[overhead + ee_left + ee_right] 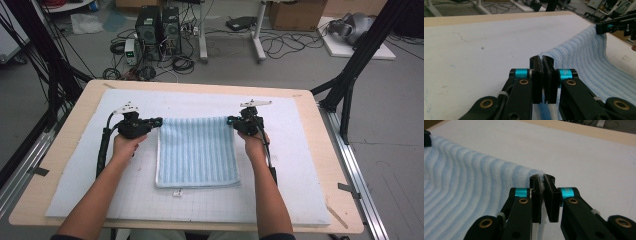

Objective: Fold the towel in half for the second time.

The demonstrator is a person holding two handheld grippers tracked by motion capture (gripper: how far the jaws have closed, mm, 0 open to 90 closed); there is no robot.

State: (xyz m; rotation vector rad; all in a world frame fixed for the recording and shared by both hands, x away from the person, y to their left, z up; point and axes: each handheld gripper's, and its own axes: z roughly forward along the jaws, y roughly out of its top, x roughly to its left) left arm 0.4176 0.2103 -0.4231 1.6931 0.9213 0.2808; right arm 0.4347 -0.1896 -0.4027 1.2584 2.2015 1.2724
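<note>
A light blue striped towel [196, 150] lies folded on the white mat, its far edge raised off the surface. My left gripper [159, 121] is shut on the towel's far left corner, and in the left gripper view the jaws [542, 62] pinch the blue cloth [584, 57] between them. My right gripper [230, 120] is shut on the far right corner; in the right gripper view the towel [469, 192] runs into the closed gripper [542, 180]. The towel's near edge rests flat on the mat.
The white gridded mat [280, 165] covers most of the wooden table [330, 150]. A small white tag [177, 193] lies just in front of the towel. Computers, cables and black frame legs stand on the floor beyond the table.
</note>
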